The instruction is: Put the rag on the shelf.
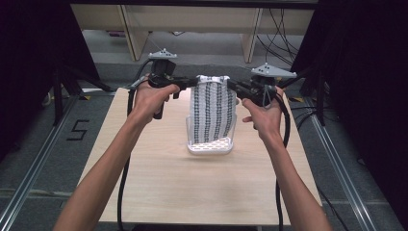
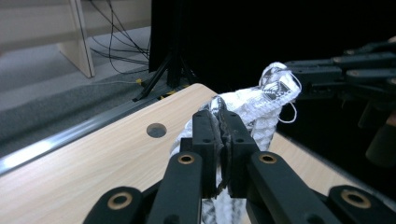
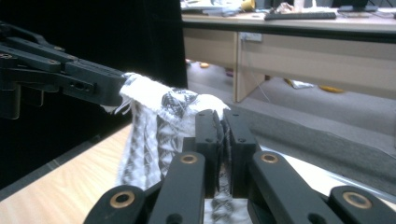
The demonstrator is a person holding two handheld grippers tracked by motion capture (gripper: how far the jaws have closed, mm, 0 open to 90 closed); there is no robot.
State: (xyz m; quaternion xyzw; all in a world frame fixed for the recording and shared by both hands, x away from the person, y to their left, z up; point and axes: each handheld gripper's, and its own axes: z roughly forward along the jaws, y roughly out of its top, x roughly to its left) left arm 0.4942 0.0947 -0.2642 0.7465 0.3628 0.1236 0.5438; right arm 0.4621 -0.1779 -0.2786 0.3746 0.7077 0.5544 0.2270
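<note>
So we had the patterned cloth (image 1: 212, 108) stretched between both grippers, left gripper (image 1: 190, 83) clamped on one top corner, right gripper (image 1: 234, 85) on the other. It hung straight down, long axis vertical, into the white basket (image 1: 210, 147) mid-tabletop, right below and equally near both hands.

Knitted cloth (image 1: 211, 108), white plastic basket (image 1: 211, 147), matt wooden table (image 1: 192, 187).
</note>
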